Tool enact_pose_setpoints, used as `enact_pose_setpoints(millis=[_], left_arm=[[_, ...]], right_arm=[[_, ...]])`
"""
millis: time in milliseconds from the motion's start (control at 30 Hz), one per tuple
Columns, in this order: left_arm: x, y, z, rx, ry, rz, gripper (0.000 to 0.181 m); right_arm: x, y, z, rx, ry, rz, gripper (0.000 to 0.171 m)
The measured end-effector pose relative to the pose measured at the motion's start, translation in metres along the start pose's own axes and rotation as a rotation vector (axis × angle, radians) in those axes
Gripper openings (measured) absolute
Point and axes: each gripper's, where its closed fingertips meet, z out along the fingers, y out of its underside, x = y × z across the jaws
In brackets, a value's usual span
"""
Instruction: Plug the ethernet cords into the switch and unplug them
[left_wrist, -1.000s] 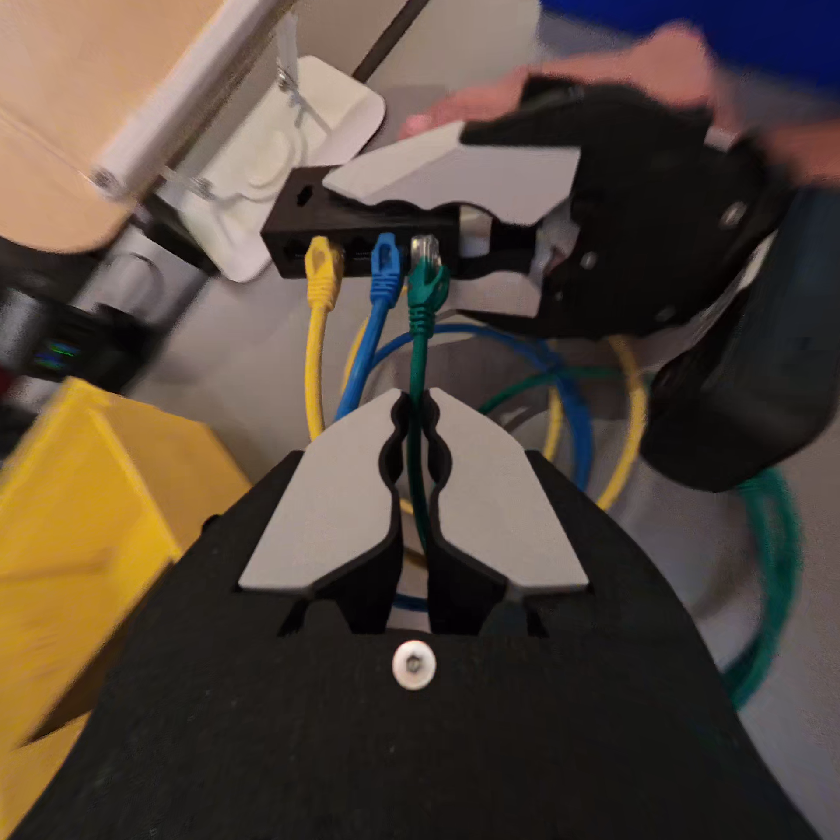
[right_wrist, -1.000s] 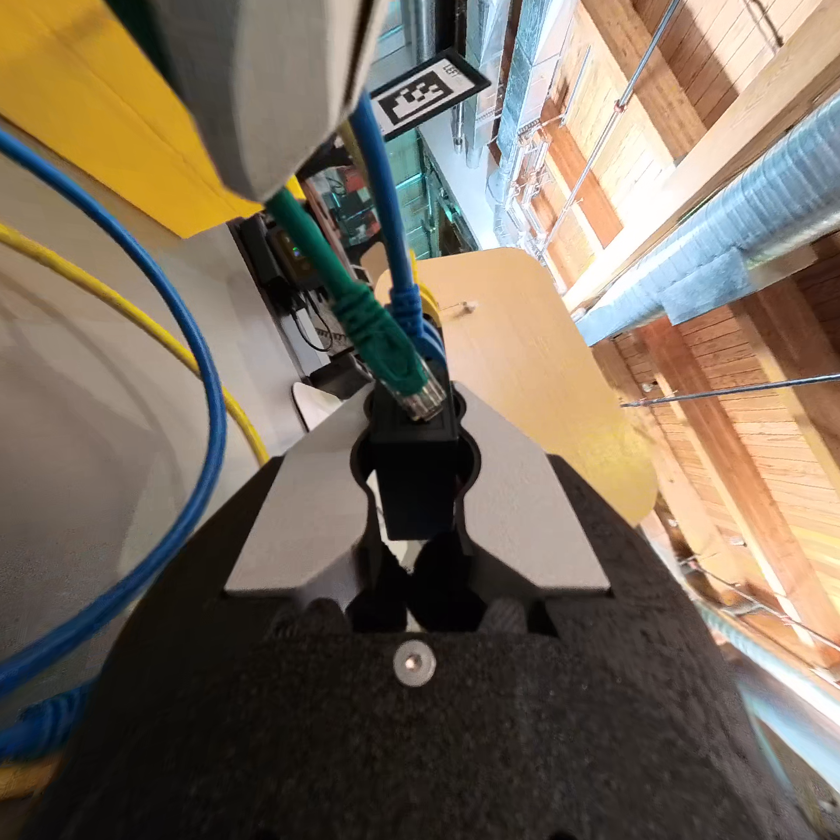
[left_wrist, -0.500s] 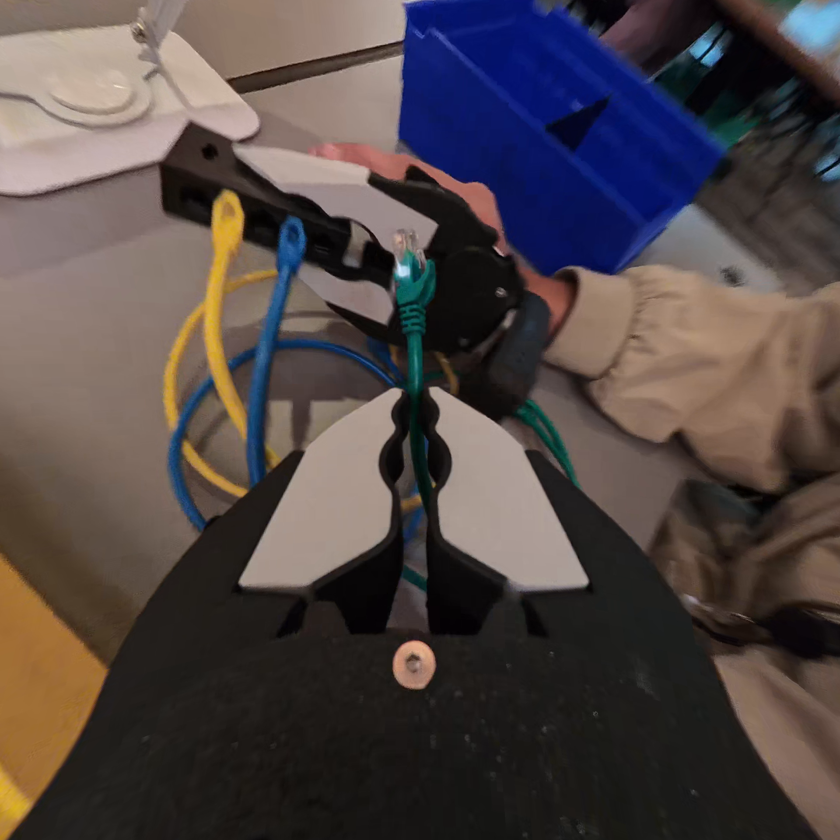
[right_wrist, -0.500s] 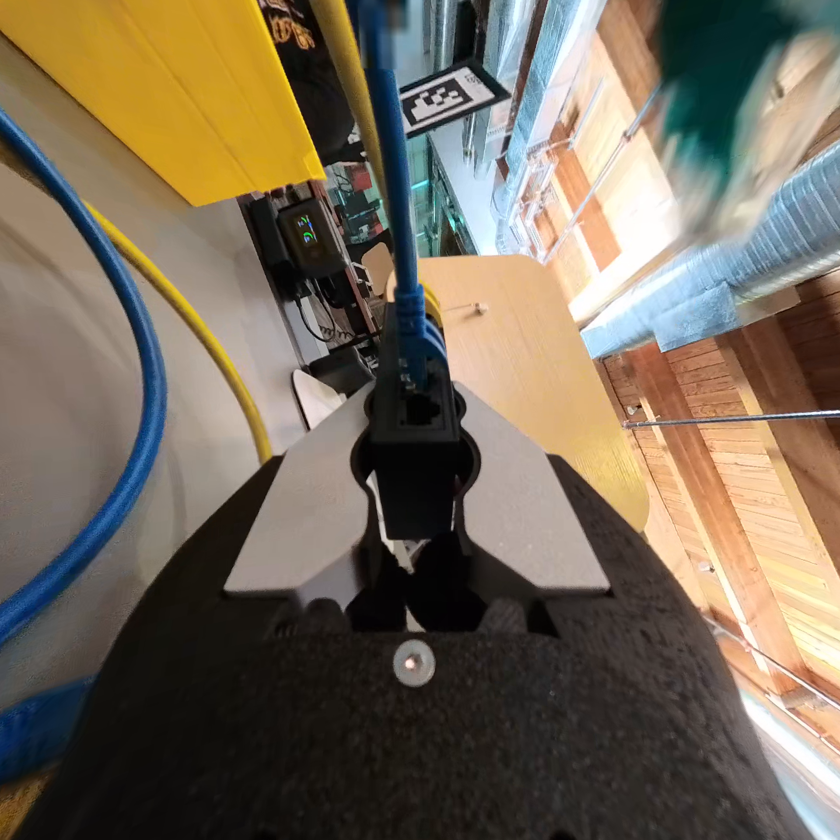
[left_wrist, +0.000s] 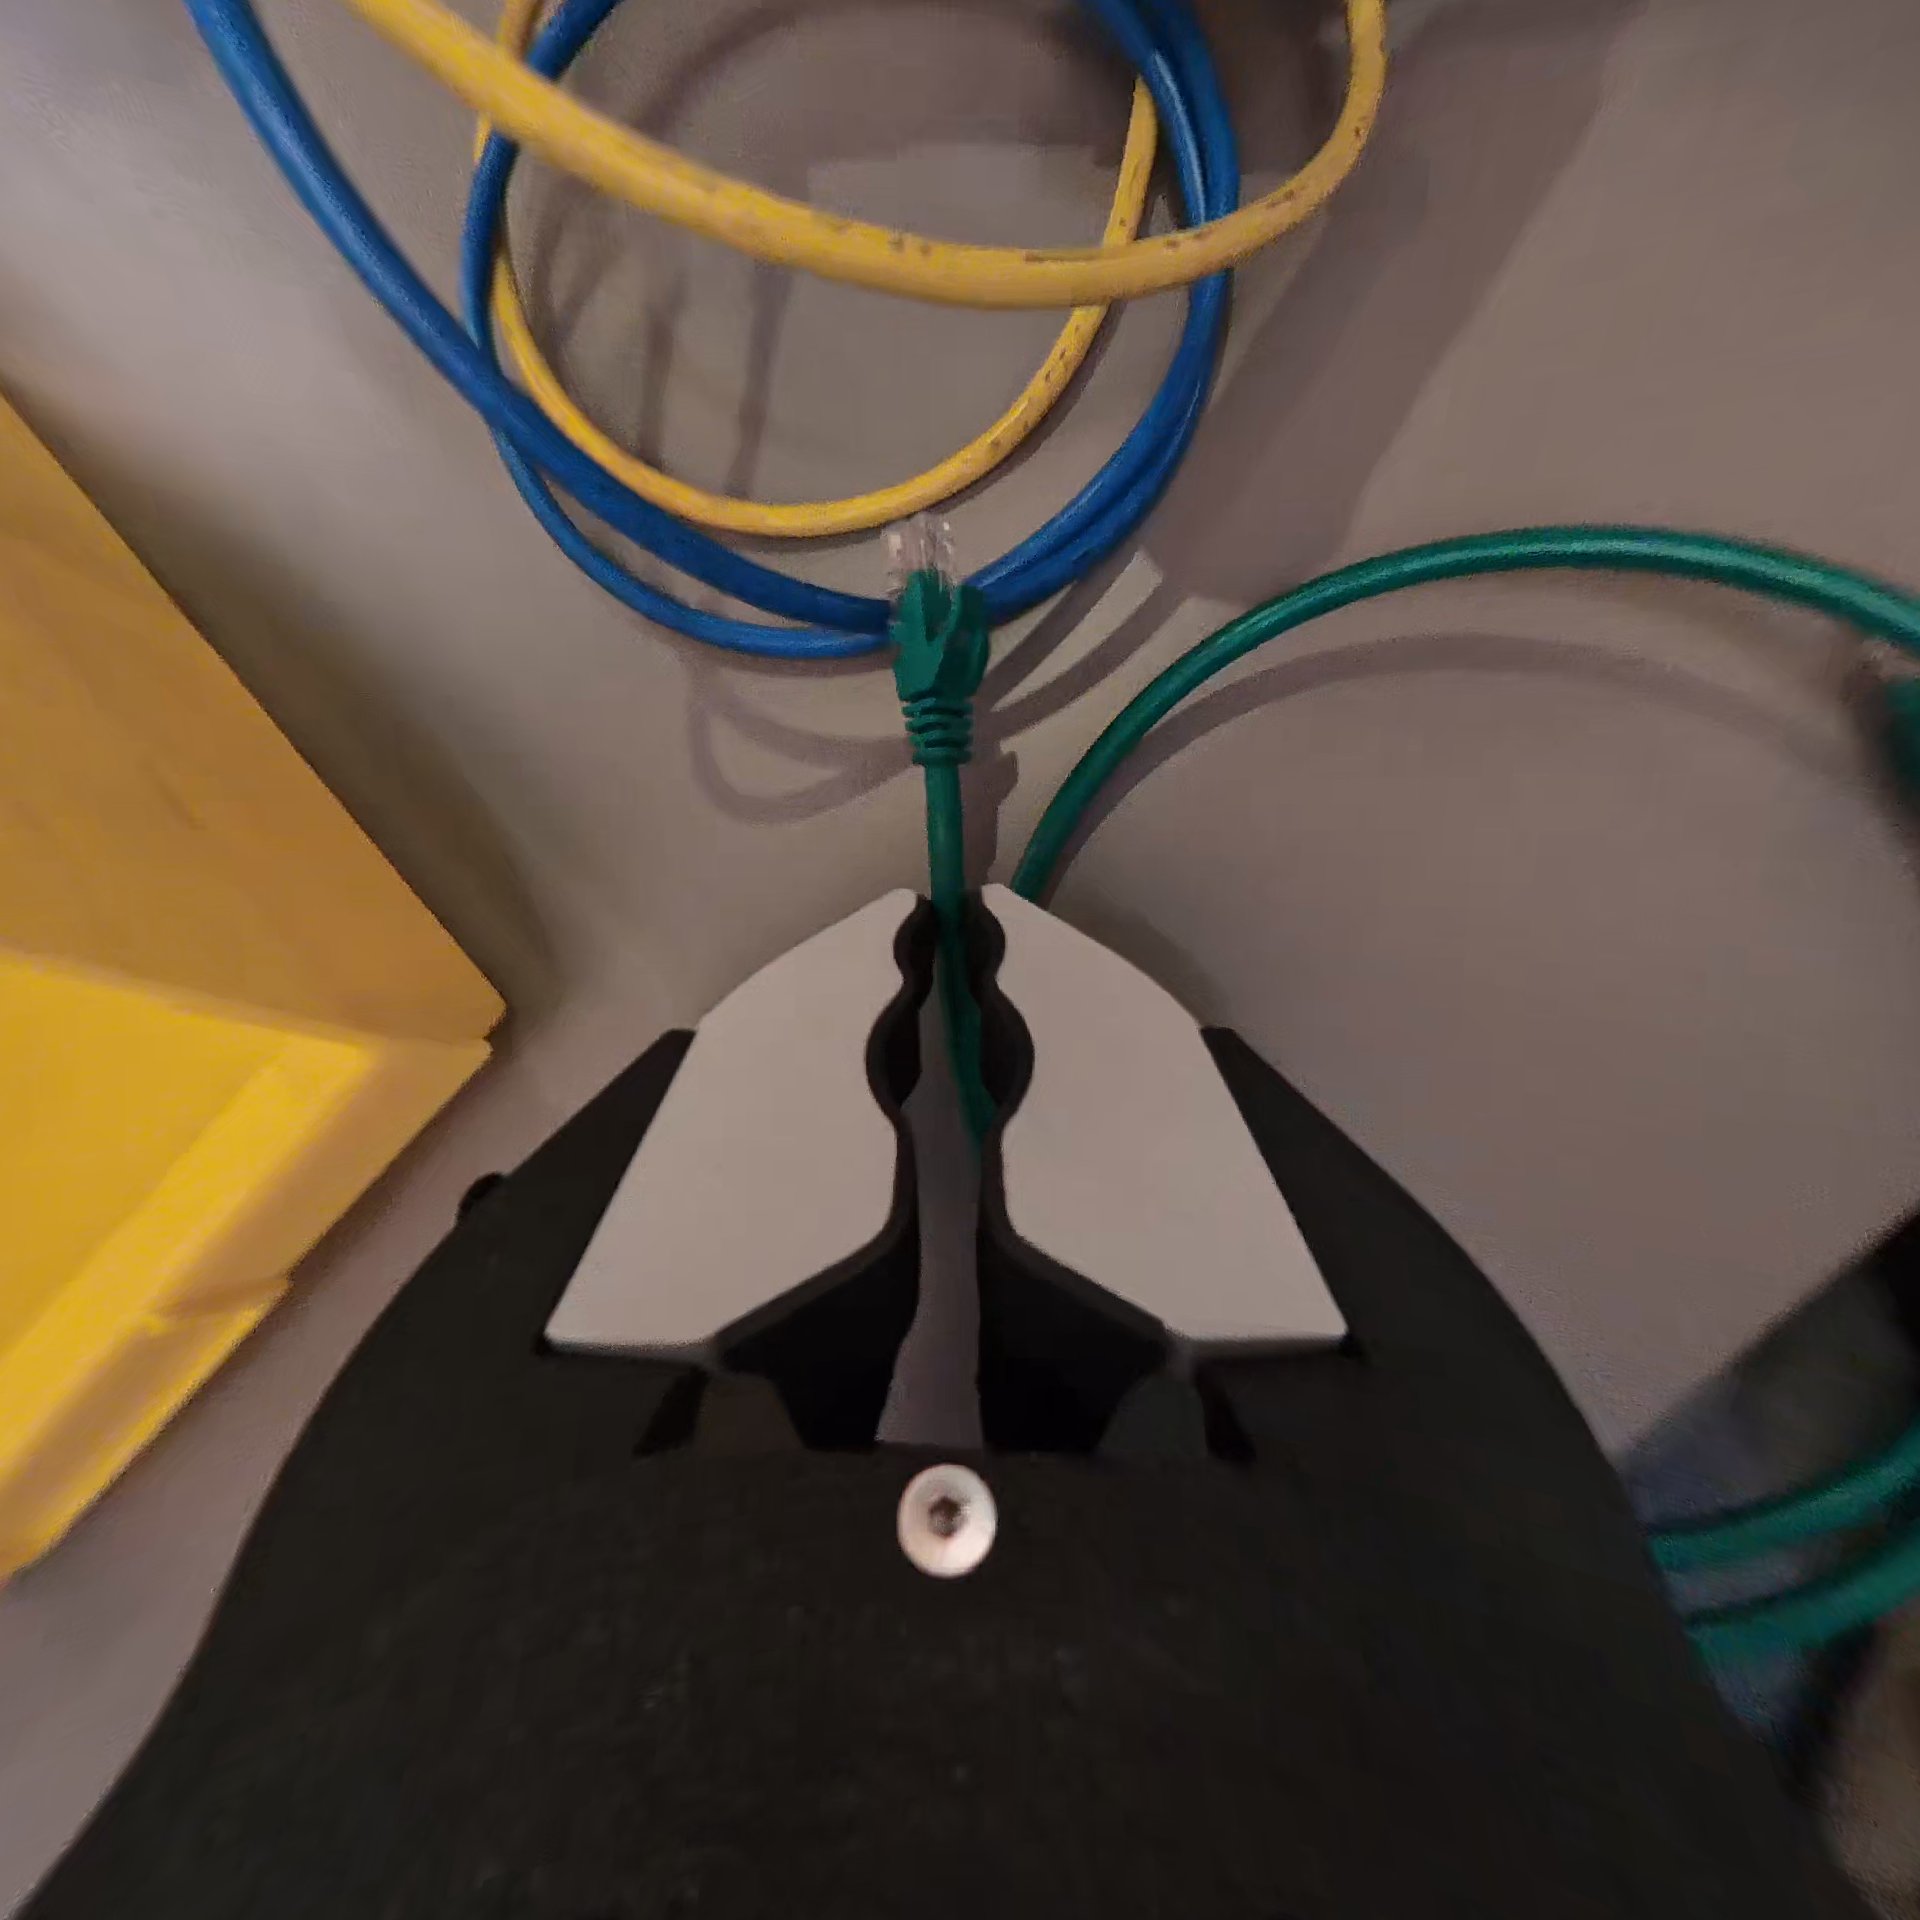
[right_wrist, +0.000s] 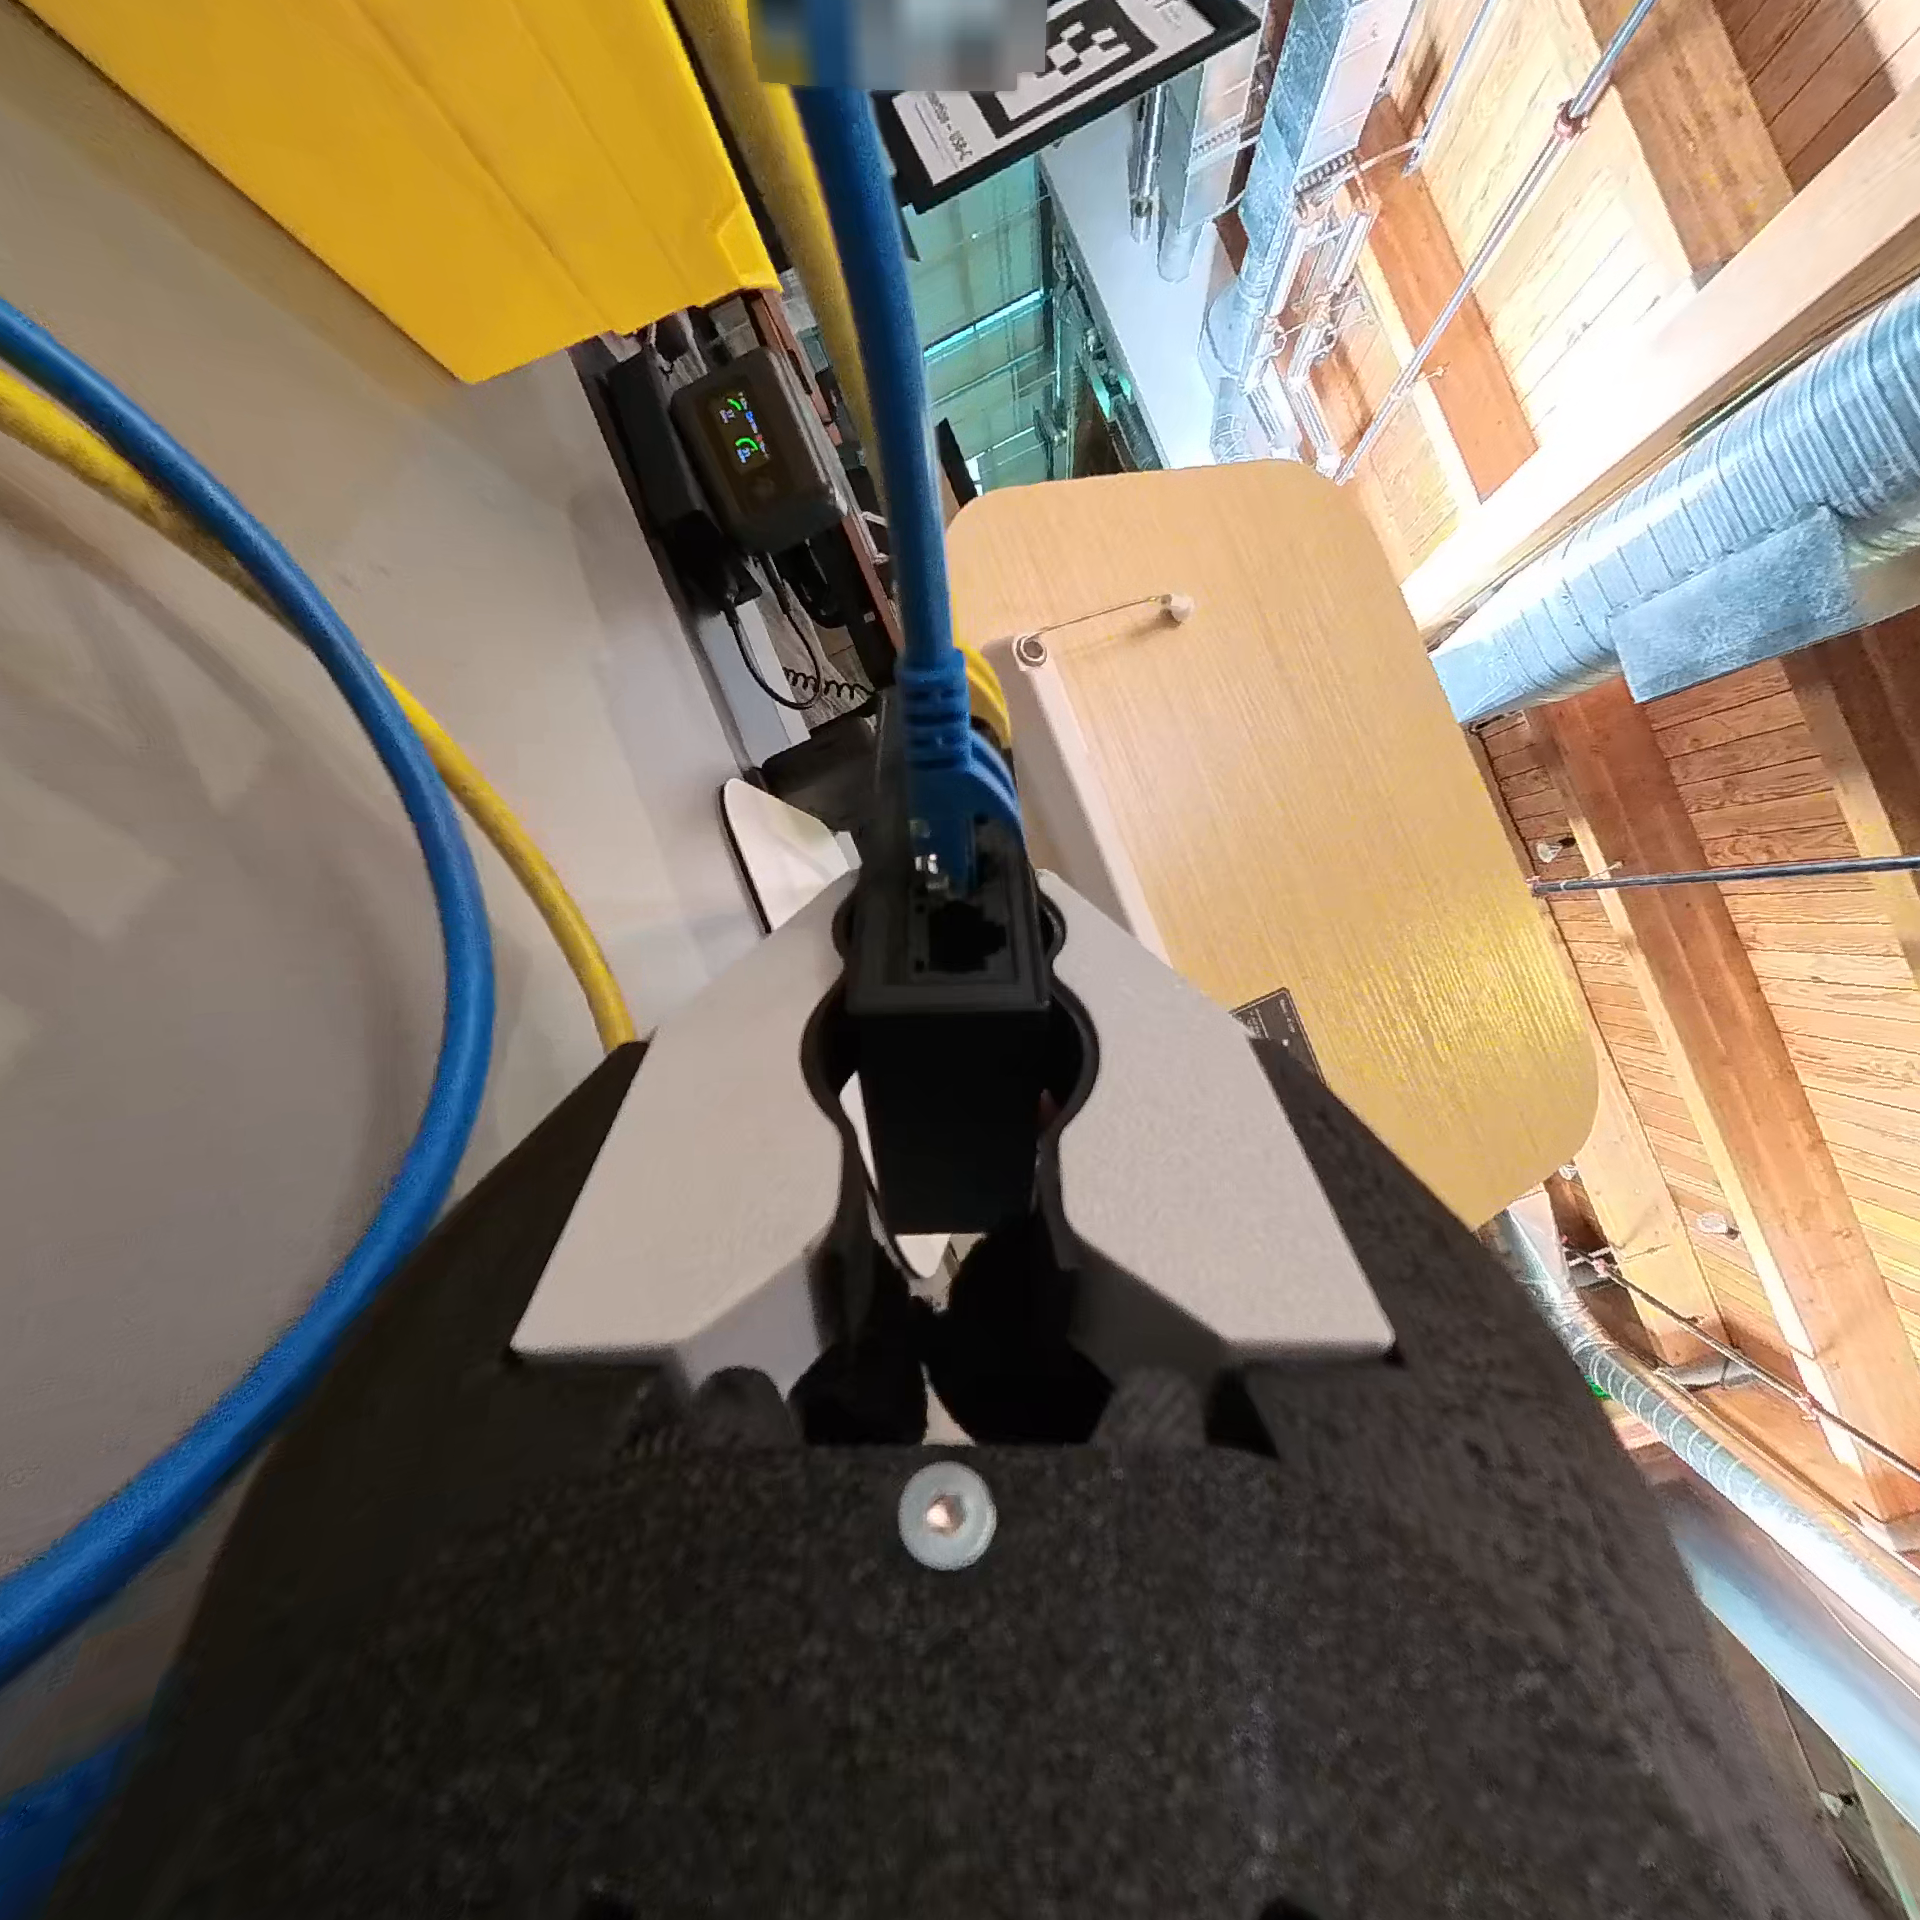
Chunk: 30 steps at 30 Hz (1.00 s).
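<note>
green cord (left_wrist: 940, 665) now off switch (right_wrist: 951, 1049)

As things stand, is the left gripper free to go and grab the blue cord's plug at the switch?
Probably not yet: the left gripper is shut on the green cord. The blue plug itself looks unobstructed on the switch.

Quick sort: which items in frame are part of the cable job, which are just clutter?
In play:
- switch, clamped in right gripper
- green cord, unplugged, in left gripper
- blue cord, plugged in
- yellow cord

Clutter:
- yellow bin
- wooden board
</note>
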Motion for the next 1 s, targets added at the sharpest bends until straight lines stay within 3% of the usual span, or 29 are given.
enact_pose_setpoints(millis=[33, 367, 567, 700, 833, 900, 1000], left_arm=[[0.000, 0.000, 0.003, -0.001, -0.023, 0.048, 0.005], [-0.006, -0.002, 0.015, 0.078, -0.123, 0.175, 0.006], [-0.007, 0.000, 0.009, 0.012, -0.106, 0.206, 0.006], [0.001, -0.054, -0.039, 0.229, 0.124, -0.046, 0.005], [-0.005, -0.108, -0.077, 0.291, 0.264, -0.132, 0.005], [-0.009, -0.125, -0.081, 0.233, 0.334, -0.159, 0.005], [-0.016, -0.136, -0.055, 0.076, 0.381, -0.170, 0.005]], right_arm=[[0.000, 0.000, 0.000, -0.001, 0.000, 0.003, 0.026], [0.000, 0.000, -0.001, -0.002, -0.007, 0.006, 0.026], [-0.001, -0.003, -0.002, 0.011, -0.002, -0.017, 0.026], [-0.001, -0.009, -0.004, 0.035, 0.002, -0.038, 0.026], [-0.003, -0.014, -0.004, 0.048, 0.008, -0.070, 0.026], [0.000, -0.016, -0.005, 0.059, 0.030, -0.100, 0.026], [0.005, -0.025, -0.010, 0.103, 0.059, -0.093, 0.026]])
